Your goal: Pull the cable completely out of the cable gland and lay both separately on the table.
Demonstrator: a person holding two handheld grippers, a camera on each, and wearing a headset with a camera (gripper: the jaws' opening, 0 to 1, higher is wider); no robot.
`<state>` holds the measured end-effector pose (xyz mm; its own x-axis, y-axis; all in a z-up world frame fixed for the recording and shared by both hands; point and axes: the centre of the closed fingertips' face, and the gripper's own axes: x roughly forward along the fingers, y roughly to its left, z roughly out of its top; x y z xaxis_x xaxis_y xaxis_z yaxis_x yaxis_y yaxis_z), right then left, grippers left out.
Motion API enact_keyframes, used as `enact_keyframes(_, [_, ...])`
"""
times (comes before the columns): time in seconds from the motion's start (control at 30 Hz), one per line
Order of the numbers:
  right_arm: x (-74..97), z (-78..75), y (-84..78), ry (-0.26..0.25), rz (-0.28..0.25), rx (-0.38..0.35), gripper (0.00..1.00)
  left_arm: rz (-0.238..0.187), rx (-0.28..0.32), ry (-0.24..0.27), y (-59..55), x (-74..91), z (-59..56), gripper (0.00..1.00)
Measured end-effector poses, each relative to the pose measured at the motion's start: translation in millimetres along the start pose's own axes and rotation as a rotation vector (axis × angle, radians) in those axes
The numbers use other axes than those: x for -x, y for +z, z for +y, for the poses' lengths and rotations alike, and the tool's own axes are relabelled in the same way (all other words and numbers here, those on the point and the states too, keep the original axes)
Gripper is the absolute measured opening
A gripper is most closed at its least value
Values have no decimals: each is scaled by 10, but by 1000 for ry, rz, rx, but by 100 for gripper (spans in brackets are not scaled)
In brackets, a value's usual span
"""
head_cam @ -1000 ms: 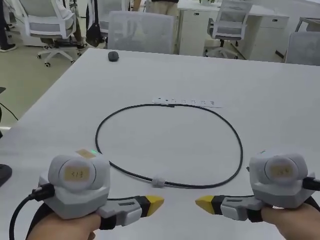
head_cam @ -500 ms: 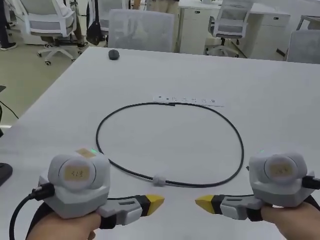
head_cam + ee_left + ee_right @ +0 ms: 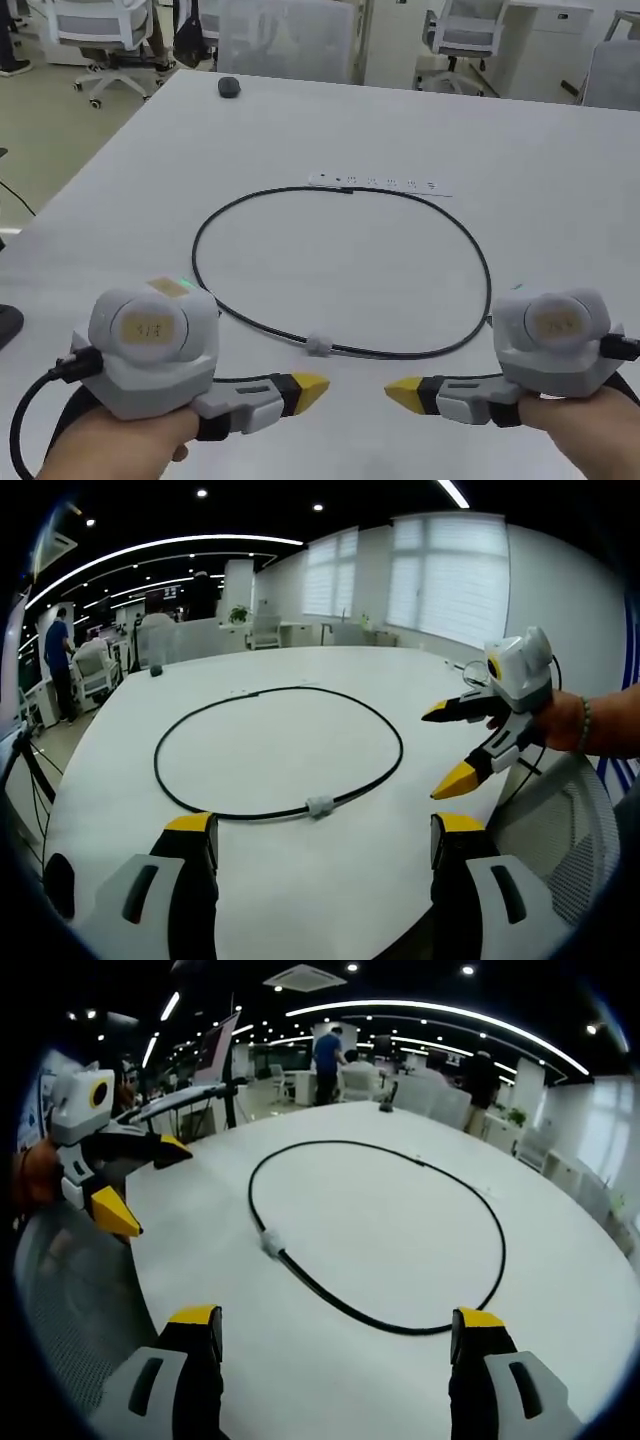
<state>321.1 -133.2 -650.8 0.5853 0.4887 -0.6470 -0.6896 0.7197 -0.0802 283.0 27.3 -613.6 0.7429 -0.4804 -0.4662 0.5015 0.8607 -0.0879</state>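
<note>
The left claw [image 3: 303,391] and right claw [image 3: 404,393] hung wide open and empty over the white desk's [image 3: 340,120] near edge. The thin black cable [image 3: 193,262] lay looped mid-desk, with the small grey cable gland [image 3: 318,345] threaded on its nearest stretch.

Surfaces mostly smooth and matt

The table [image 3: 420,130] is seen as a smooth, matt, pale grey top with only a soft sheen. The cable [image 3: 193,262] is sheathed in a smooth black matt covering, and the cable gland [image 3: 318,345] on it looks like pale grey plastic. The left gripper [image 3: 308,389] and right gripper [image 3: 403,392] are cased in smooth, satin-finished grey plastic, with yellow plastic jaw tips. The back of a chair [image 3: 290,40] is made of grey mesh.
</note>
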Motion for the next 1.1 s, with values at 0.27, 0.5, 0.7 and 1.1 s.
enact_keyframes(0.27, [-202, 142, 214, 107, -10, 61, 75, -7, -4, -9, 32, -34, 19, 88])
enact_keyframes(0.5, [-449, 368, 305, 228, 19, 118, 51, -17, -2, -5, 67, -43, 57, 87])
enact_keyframes(0.7, [-672, 556, 324, 303, 49, 196, 32, -23, 3, 2, 76, -50, 103, 87])
enact_keyframes(1.1, [-1010, 644, 333, 367, 107, 296, 16, -31, 17, 16, 86, -30, 184, 87])
